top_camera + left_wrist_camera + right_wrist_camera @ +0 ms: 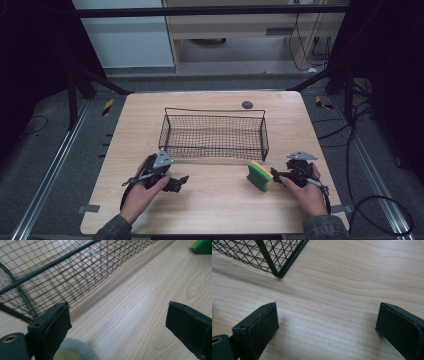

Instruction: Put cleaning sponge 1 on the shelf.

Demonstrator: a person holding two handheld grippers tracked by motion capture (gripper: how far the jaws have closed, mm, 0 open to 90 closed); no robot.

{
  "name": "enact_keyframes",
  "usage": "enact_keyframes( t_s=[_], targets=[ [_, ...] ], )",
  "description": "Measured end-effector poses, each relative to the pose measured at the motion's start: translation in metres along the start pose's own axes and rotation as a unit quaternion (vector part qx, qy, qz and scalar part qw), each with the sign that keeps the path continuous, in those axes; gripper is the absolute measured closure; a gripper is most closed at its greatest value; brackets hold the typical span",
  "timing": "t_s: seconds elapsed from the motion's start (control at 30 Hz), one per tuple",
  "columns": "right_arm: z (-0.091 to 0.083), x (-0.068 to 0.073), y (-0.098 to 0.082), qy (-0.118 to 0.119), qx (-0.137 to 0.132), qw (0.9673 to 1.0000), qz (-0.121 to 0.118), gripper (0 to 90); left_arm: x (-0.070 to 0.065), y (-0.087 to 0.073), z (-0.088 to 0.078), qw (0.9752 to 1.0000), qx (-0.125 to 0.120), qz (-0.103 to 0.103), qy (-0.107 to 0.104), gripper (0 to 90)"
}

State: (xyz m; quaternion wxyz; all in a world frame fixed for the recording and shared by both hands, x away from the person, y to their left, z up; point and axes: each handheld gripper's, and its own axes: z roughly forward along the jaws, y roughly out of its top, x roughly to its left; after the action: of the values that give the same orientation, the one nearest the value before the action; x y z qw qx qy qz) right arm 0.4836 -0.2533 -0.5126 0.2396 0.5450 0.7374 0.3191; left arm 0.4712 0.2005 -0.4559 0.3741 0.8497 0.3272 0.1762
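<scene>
Basket [214, 135] stands behind sponge [259, 176], near right gripper [278, 176].

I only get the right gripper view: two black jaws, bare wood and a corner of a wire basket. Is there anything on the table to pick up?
Observer: Yes, a green and yellow sponge lies just left of the right gripper.
Operator: Is it in the basket?
Observer: No, it sits on the table, in front of the wire basket.
Operator: And the other hand?
Observer: The left gripper rests near the basket's front left corner, jaws open, holding nothing.
</scene>
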Motion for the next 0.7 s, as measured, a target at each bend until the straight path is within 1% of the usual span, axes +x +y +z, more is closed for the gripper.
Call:
enact_keyframes(
  t_s=[0.07, 0.1, 0.17, 0.2, 0.3, 0.33, 0.37, 0.4, 0.43, 0.47, 0.53, 0.57, 0.6, 0.63, 0.67, 0.7],
  targets=[
    [0.0, 0.0, 0.0, 0.001, 0.0, 1.0, 0.001, 4.2, 0.005, 0.001, -0.007, 1.0, 0.002, 0.002, 0.008, 4.8],
    [0.0, 0.0, 0.0, 0.001, 0.0, 1.0, 0.001, 4.1, 0.005, 0.001, -0.007, 1.0, 0.002, 0.002, 0.008, 4.8],
    [0.0, 0.0, 0.0, 0.001, 0.0, 1.0, 0.001, 4.1, 0.013, 0.004, -0.018, 0.9997, 0.017, 0.01, 0.015, 5.1],
    [0.0, 0.0, 0.0, 0.0, 0.0, 1.0, 0.001, 4.0, 0.017, 0.005, -0.022, 0.9996, 0.02, 0.012, 0.018, 5.2],
    [0.0, 0.0, 0.0, 0.0, 0.0, 1.0, 0.001, 4.1, 0.03, 0.001, -0.032, 0.9987, 0.038, 0.012, 0.033, 4.3],
    [0.0, 0.0, 0.0, 0.0, 0.0, 1.0, 0.001, 4.1, 0.032, 0.0, -0.035, 0.9983, 0.046, 0.01, 0.034, 4.3],
    [0.0, 0.0, 0.0, 0.0, 0.0, 1.0, 0.001, 4.1, 0.032, 0.0, -0.035, 0.9983, 0.046, 0.01, 0.034, 4.6],
    [0.0, 0.0, 0.0, 0.0, 0.0, 1.0, 0.001, 4.1, 0.036, 0.0, -0.041, 0.9972, 0.066, 0.011, 0.034, 4.7],
    [0.0, 0.0, 0.0, 0.0, 0.0, 1.0, 0.001, 4.1, 0.038, 0.002, -0.051, 0.9955, 0.089, 0.02, 0.026, 4.9],
    [0.0, 0.0, 0.0, 0.0, 0.0, 1.0, 0.001, 4.1, 0.038, 0.004, -0.056, 0.994, 0.104, 0.026, 0.025, 5.0],
    [0.0, 0.0, 0.0, 0.0, 0.0, 1.0, 0.001, 4.1, 0.038, 0.008, -0.064, 0.9908, 0.121, 0.047, 0.038, 5.6],
    [0.0, 0.0, 0.0, 0.0, 0.0, 1.0, 0.001, 4.1, 0.039, 0.012, -0.069, 0.988, 0.135, 0.06, 0.044, 5.5],
    [0.0, 0.0, 0.0, 0.0, 0.0, 1.0, 0.001, 4.1, 0.039, 0.012, -0.069, 0.988, 0.135, 0.06, 0.044, 5.3],
    [0.0, 0.0, 0.0, 0.001, 0.0, 1.0, 0.002, 4.1, 0.039, 0.013, -0.072, 0.987, 0.141, 0.062, 0.045, 5.0],
    [0.0, 0.001, 0.0, 0.0, 0.0, 1.0, 0.002, 4.1, 0.039, 0.013, -0.073, 0.9842, 0.154, 0.071, 0.052, 4.7],
    [0.0, 0.0, 0.0, 0.0, 0.0, 1.0, 0.002, 4.1, 0.039, 0.012, -0.073, 0.983, 0.159, 0.073, 0.055, 4.7]
  ],
)
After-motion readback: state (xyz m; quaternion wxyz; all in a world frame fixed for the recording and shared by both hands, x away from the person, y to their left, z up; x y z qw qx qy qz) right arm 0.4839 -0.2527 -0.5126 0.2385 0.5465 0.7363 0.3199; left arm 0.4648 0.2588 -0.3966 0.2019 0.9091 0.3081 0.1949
